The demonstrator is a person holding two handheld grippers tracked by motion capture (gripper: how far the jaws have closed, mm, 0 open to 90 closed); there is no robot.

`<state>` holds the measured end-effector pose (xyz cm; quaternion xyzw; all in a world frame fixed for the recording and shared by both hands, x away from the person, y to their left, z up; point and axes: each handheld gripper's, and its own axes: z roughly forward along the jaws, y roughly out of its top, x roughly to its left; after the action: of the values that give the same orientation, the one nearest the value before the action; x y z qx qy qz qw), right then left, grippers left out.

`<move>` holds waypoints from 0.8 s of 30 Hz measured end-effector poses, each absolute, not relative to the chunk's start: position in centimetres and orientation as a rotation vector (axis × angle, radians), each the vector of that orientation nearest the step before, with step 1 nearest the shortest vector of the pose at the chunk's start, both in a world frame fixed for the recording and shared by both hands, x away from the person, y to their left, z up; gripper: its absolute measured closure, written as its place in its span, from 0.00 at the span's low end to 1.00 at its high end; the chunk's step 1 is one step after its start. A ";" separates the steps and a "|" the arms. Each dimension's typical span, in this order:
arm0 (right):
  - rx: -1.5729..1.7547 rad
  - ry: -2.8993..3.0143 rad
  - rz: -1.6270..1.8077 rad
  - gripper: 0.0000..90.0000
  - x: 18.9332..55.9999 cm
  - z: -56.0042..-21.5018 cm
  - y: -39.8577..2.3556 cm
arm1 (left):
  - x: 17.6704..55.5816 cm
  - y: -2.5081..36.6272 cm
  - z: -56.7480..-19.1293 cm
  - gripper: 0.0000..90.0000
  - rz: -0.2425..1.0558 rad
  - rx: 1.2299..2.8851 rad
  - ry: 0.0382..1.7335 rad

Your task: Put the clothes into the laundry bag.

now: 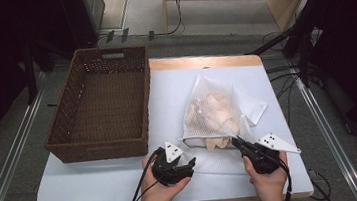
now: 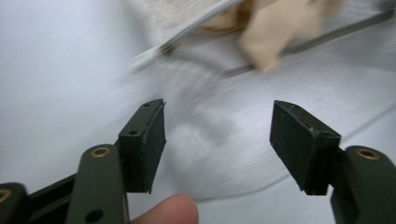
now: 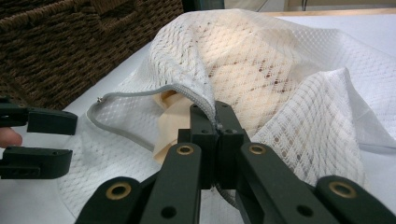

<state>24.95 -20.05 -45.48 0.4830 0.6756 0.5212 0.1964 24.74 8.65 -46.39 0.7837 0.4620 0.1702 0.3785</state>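
Note:
A white mesh bag (image 1: 218, 111) lies on the white table (image 1: 100, 184), holding beige cloth (image 1: 215, 107). Its grey zip edge (image 3: 140, 93) stands open toward me, and beige cloth (image 3: 170, 123) pokes out of the mouth. My right gripper (image 1: 237, 141) is shut on the bag's zip edge (image 3: 214, 116) and lifts it. My left gripper (image 1: 189, 162) is open just left of the bag's mouth, over the flat mesh (image 2: 219, 140); nothing is between its pads (image 2: 152, 140). From the right gripper view, the left gripper (image 3: 70, 142) also shows, open.
A brown wicker basket (image 1: 68, 142) stands at the table's left, empty. Cables and dark stands crowd the floor on the right (image 1: 292, 53). Bare table lies in front of the basket.

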 end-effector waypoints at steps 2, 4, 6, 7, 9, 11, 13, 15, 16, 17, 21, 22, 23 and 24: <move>1.349 1.893 1.460 1.00 24.9 -45.5 -20.1 | 24.9 9.1 -46.8 0.31 0.457 1.984 1.219; 1.352 1.894 1.456 1.00 24.9 -45.5 -20.1 | 25.4 9.3 -47.2 0.33 0.371 1.985 1.221; 1.355 1.895 1.457 1.00 24.9 -45.5 -20.2 | 25.6 9.2 -47.2 0.59 0.280 2.010 1.197; 1.353 1.896 1.457 1.00 24.9 -45.5 -20.2 | 25.7 9.2 -47.1 0.72 0.249 2.035 1.182; 1.352 1.896 1.462 1.00 24.9 -45.5 -20.2 | 25.6 9.3 -46.9 0.98 0.129 2.054 1.155; 1.343 1.898 1.462 1.00 24.8 -45.5 -20.2 | 25.1 9.6 -46.5 0.99 0.093 2.087 1.108; 1.336 1.899 1.466 1.00 24.7 -45.3 -20.2 | 24.7 10.1 -46.2 1.00 0.054 2.098 1.085; 1.328 1.904 1.465 1.00 24.5 -45.3 -20.3 | 24.2 10.6 -46.0 1.00 0.063 2.118 1.081; 1.328 1.907 1.463 1.00 24.4 -45.3 -20.2 | 24.1 10.9 -46.0 1.00 0.058 2.128 1.083; 1.330 1.911 1.461 1.00 24.4 -45.3 -20.2 | 24.0 11.2 -46.1 1.00 0.060 2.124 1.093; 1.315 1.927 1.458 1.00 24.4 -45.4 -19.9 | 23.4 11.6 -45.6 0.63 0.192 2.027 1.165; 1.313 1.929 1.458 1.00 24.3 -45.4 -19.8 | 23.0 11.4 -45.0 0.57 0.228 1.992 1.142; 1.308 1.932 1.455 1.00 24.3 -45.4 -19.8 | 22.6 11.1 -44.3 0.57 0.243 1.958 1.102; 1.310 1.933 1.456 1.00 24.3 -45.4 -19.7 | 22.3 10.6 -43.6 0.55 0.246 1.930 1.063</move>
<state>24.32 -19.71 -45.43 0.4670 0.6891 0.5191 0.1937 22.32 10.64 -43.59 0.7791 0.4293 0.0991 0.4459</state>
